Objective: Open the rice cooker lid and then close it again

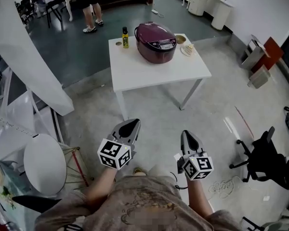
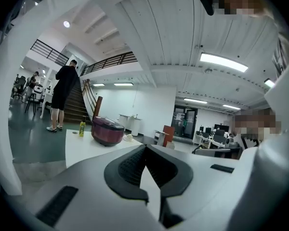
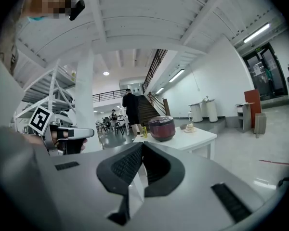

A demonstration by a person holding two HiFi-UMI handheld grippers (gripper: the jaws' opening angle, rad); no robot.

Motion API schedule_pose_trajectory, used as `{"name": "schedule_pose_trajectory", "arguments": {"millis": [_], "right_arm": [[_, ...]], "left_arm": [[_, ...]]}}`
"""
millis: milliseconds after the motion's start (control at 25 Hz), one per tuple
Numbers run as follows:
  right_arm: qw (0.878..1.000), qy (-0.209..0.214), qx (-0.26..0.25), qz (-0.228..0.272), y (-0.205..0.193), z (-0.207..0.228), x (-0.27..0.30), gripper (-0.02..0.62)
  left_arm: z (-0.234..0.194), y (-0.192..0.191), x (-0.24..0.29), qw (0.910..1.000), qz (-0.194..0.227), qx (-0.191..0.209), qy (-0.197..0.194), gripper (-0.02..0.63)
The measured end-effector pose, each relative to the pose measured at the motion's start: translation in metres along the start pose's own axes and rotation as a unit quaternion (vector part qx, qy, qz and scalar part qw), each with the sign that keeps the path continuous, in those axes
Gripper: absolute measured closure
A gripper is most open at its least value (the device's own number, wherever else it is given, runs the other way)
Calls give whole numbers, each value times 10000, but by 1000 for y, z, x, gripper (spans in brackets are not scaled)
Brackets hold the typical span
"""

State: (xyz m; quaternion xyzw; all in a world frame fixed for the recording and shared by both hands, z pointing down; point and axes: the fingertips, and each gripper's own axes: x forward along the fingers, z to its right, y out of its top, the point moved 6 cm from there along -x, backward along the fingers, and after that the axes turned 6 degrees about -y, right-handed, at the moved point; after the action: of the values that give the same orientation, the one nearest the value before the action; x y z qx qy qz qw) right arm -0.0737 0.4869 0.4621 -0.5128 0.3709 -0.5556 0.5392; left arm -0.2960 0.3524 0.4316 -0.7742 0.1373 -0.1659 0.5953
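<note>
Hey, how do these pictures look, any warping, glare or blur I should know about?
Head view: evenly lit and sharp, the rice cooker crisp, wide-angle bending near the edges. Left gripper view: heavy fisheye with black corners, a ceiling light glaring, the left tongs looming large. Right gripper view: same fisheye, a sheen on the floor.

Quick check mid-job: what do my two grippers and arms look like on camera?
The left gripper and right gripper both have light grey, tapering shells with black ribbed pads lining the jaws. Each carries a white cube printed with black square markers, one on the left and one on the right. The person wears a grey-brown top with a faint print.
</note>
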Motion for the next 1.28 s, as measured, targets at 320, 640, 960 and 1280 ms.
{"name": "schedule_pose_trajectory", "arguments": {"millis": [320,640,960,1280], "right_arm": [[9999,-132,69,79,5,5,18,595],[10000,-54,-7,4,8,30,77,595],[9999,77,103,16,29,69,163,595],[9993,357,99,-34,59,110,245,595]], "left_arm": [[-20,10,29,9999,31,74,-129,586],[-57,18,78,9999,78,78,-68,586],[-100,36,157,10000,79,20,24,586],[-134,67,236,9996,181,36,226,586]]}}
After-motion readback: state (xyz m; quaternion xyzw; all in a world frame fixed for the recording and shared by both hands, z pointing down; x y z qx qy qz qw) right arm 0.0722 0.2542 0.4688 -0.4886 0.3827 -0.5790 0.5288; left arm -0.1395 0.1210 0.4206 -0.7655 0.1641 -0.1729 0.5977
